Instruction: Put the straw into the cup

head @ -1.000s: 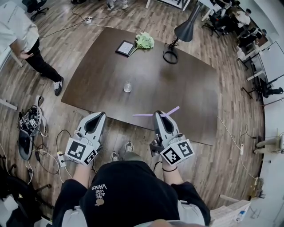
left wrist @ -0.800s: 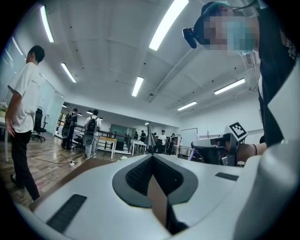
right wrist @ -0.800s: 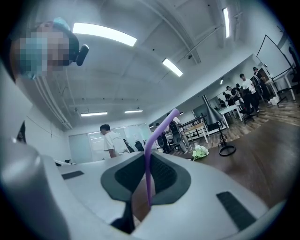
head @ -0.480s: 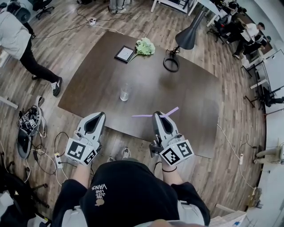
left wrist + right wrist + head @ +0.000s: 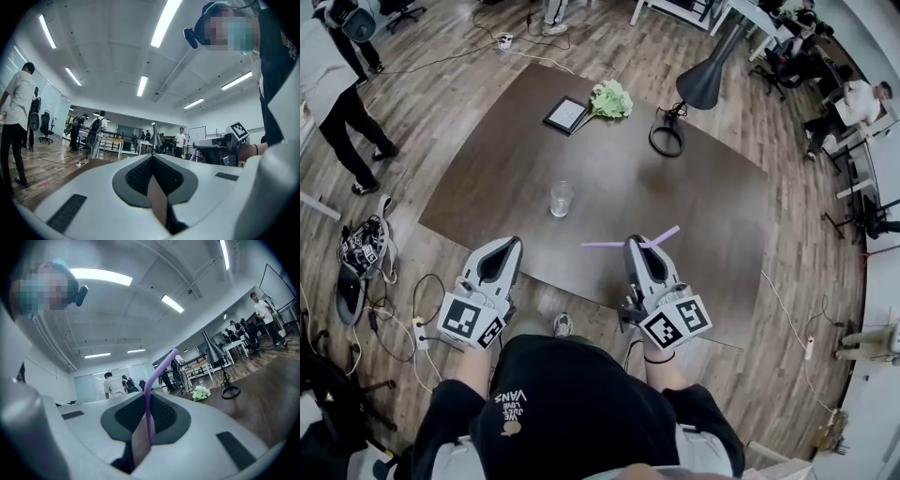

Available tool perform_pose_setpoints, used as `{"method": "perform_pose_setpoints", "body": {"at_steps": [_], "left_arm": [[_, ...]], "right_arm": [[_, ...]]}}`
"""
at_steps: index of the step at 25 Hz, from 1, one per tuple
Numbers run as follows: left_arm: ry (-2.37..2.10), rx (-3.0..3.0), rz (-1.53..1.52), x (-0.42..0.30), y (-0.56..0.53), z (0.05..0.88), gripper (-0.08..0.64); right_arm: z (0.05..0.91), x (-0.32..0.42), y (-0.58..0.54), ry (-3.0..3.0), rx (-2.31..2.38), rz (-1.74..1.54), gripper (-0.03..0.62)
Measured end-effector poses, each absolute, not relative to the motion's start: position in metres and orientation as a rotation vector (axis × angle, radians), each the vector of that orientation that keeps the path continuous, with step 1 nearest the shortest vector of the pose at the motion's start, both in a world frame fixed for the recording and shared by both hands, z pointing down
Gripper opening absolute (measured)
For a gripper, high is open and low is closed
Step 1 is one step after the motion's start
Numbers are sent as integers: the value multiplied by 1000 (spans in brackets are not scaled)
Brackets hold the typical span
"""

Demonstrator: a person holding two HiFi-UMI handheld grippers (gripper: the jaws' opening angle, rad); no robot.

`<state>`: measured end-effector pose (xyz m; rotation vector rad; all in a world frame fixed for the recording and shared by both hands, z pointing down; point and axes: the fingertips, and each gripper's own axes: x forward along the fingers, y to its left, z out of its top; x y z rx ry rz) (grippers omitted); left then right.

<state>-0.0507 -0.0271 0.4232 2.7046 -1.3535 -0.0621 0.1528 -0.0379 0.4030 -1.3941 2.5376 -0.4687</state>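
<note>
In the head view, the carry is judged under way: a purple straw (image 5: pixel 605 245) is held crosswise by the right gripper (image 5: pixel 635 242) over the near edge of the dark table (image 5: pixel 694 216), well short of the glass cup (image 5: pixel 562 198), which has open room around it. In the left gripper view, the left gripper (image 5: pixel 152 157) is seen closed on nothing. In the right gripper view, the straw is clamped between narrow jaws; tipping it end-down over the rim is called for next.

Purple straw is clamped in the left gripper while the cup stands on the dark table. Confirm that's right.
Wrong gripper: the right gripper view shows the straw clamped in the right gripper, not the left. The cup does stand on the dark table.
</note>
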Motion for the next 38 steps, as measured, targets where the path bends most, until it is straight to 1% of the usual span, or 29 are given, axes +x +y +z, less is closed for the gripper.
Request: {"method": "perform_pose_setpoints", "body": {"at_steps": [17, 26, 33, 38], "left_arm": [[-1191, 2749, -76, -64, -102, 423, 9], [-1108, 2789, -83, -83, -142, 421, 9], [-1022, 2835, -67, -91, -155, 423, 9], [-1004, 2836, -59, -84, -160, 421, 9]], "right_arm": [[396, 124, -104, 2480, -1488, -451, 40], [393, 107, -134, 2421, -1567, -422, 40], [394, 99, -137, 2375, -1628, -396, 40], [391, 104, -142, 2378, -1638, -395, 40]]}}
